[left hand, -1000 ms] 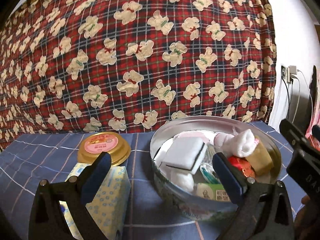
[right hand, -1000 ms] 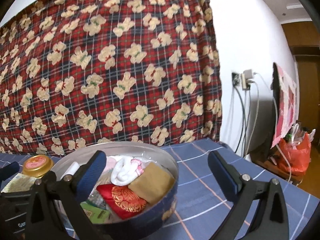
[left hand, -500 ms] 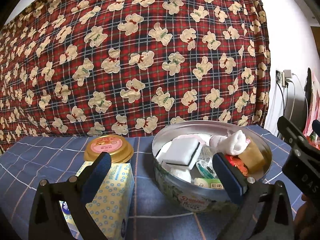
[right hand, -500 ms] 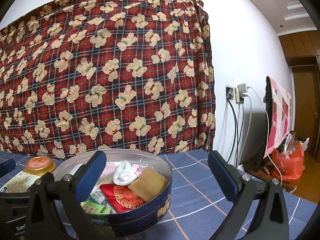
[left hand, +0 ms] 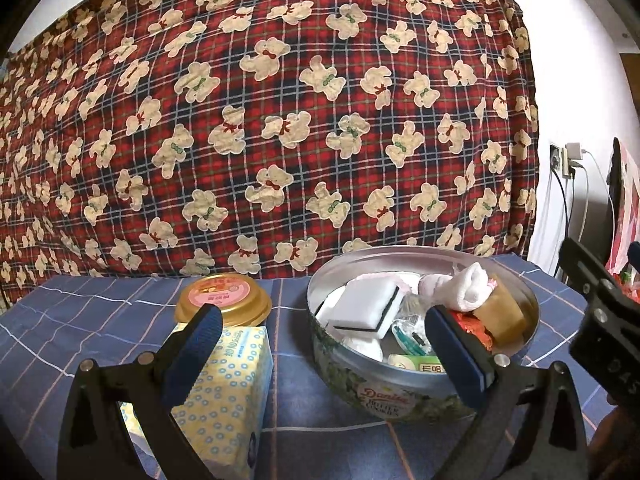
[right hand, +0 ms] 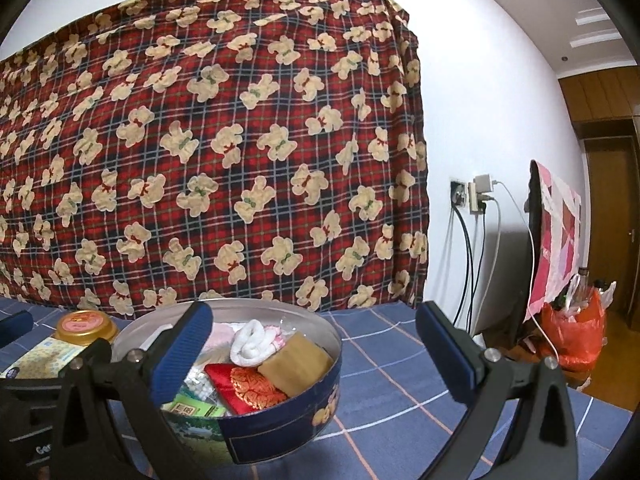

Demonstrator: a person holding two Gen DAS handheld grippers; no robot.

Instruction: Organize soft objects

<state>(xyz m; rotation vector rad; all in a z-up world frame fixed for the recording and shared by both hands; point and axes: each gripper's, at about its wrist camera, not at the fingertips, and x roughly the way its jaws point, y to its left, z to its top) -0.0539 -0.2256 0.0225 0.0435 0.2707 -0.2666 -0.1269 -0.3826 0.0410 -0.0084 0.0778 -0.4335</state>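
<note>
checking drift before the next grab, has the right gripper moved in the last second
Yes. The right gripper has tilted up and pulled back: against its jaws the cookie tin sits lower and more ceiling shows above the bear blanket.

Left gripper (left hand: 324, 344): black plastic arms, angular, triangular cut-outs near the base.
Left pads (left hand: 192, 354): dark blue, ribbed, rectangular.
Left screws (left hand: 145, 357): round silver heads on each arm.
Right gripper (right hand: 312, 350): same black frame, silver screws (right hand: 491, 354).
Right pads (right hand: 444, 356): blue, ribbed faces.
Markings: pale, partly legible lettering on the right gripper's black body, seen from the left wrist view.
</note>
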